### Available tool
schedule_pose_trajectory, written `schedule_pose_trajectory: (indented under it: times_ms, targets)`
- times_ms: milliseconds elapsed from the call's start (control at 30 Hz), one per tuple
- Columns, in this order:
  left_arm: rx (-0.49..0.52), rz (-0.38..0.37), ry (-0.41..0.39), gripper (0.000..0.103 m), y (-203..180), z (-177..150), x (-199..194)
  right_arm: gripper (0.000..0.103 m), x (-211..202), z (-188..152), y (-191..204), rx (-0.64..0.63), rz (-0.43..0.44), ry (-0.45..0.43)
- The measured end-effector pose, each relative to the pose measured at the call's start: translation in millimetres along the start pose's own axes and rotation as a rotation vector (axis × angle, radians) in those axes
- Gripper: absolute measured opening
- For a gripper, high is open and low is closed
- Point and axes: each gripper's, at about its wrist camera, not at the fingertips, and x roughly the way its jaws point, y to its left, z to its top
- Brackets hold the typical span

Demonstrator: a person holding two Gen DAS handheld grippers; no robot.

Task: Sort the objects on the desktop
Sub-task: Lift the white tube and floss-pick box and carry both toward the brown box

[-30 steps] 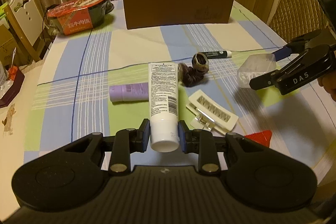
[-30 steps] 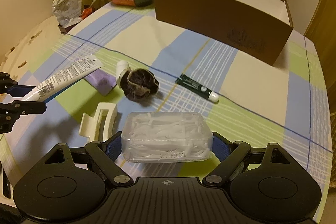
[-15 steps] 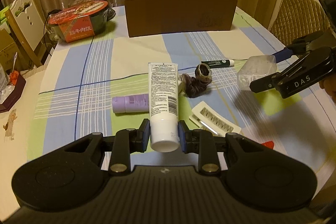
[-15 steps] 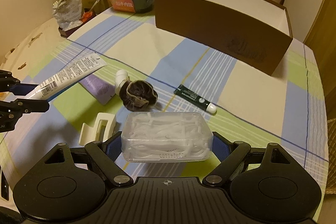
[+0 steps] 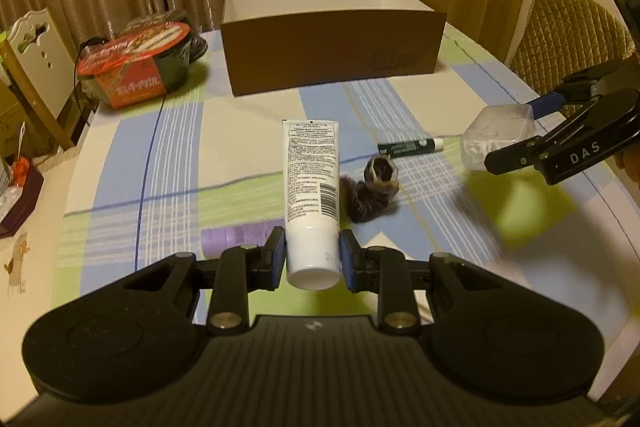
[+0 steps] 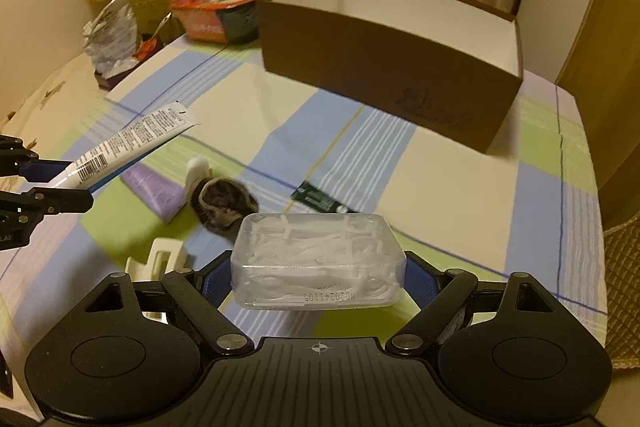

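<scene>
Tube [image 5: 311,187], smooth white plastic, is pinched near its cap by the left gripper [image 5: 312,259] above the table's [image 5: 120,147] near edge; the right gripper [image 6: 318,275] clamps a clear rectangular box [image 6: 318,259] of floss picks.

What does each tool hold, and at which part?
The left tool holds the white tube near its cap end. The right tool holds the clear plastic box by its two short sides.

White tube [image 5: 311,187] and clear floss-pick case [image 6: 318,263], both aloft before brown box [image 5: 332,39].
</scene>
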Motion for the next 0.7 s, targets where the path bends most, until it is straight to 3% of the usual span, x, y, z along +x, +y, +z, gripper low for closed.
schedule_pose_trajectory:
  times_ms: [700]
  targets:
    - [0.032, -0.003, -0.088, 0.024, 6, 87, 38, 0.086, -1, 62, -49, 0.023, -0.047, -0.081]
